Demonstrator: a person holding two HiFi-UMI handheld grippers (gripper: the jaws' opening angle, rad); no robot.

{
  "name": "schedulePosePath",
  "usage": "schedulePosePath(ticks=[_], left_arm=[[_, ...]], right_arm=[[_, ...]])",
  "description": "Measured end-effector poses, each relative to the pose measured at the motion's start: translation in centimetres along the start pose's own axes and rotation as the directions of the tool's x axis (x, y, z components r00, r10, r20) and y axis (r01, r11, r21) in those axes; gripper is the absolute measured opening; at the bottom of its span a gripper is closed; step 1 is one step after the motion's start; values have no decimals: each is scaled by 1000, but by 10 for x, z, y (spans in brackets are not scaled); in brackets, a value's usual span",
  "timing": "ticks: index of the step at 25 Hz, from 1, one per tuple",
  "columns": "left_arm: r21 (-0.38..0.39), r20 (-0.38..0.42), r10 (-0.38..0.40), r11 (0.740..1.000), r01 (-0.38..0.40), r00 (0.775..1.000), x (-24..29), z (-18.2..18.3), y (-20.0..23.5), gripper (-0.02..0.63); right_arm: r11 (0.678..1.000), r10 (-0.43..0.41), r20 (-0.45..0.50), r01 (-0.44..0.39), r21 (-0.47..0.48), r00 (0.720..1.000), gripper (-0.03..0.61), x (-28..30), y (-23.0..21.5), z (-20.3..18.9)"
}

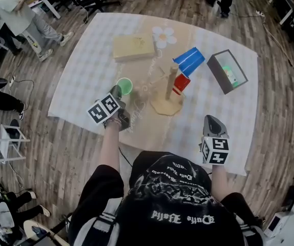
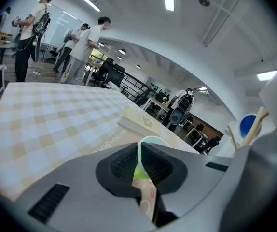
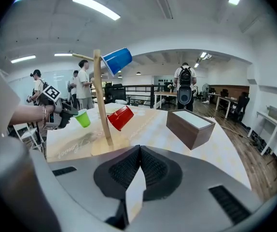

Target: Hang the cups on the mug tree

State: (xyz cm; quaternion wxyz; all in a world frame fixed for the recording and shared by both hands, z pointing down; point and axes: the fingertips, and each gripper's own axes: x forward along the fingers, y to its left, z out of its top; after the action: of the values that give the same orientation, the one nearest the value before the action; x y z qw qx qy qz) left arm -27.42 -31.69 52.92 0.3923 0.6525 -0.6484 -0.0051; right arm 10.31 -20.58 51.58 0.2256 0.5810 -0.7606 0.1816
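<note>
At nine o'clock of mug tree, left gripper jaws clamp green cup rim; right gripper closed, empty. Pickup step; next: lift, tip cup onto free peg.

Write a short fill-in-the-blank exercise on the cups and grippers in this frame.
1. The left gripper has its fingers shut on the rim of the ____ cup.
2. The wooden mug tree already carries ____ cups.
3. Of those, the blue cup hangs higher than the ____ one.
4. The right gripper is shut and holds ____.
Missing words: green; two; red; nothing.
</note>
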Motion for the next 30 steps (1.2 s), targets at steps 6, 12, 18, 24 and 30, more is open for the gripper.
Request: schedulePosePath(ticks=[6,12,18,24,30], left_arm=[[190,77,-43,981,28,996,-3,24,-53,40],[298,117,-94,953,55,989,-8,36,-94,40],[376,139,-134,924,73,981,-11,41,-123,40],[478,175,-171,876,68,970,-15,42,-153,40],[527,194,-225,845,92,955,-23,42,-182,40]], right_arm=[[1000,8,3,-8,4,1000,9,-3,1,-3],[1000,7,13,-7,15,1000,9,-10,-5,-5],[1000,2,12,-2,18,1000,9,-15,-8,-12],[1000,1,17,-1,21,1000,9,-17,-14,-15],[1000,-3,24,2,27,1000,9,-22,-17,-15]])
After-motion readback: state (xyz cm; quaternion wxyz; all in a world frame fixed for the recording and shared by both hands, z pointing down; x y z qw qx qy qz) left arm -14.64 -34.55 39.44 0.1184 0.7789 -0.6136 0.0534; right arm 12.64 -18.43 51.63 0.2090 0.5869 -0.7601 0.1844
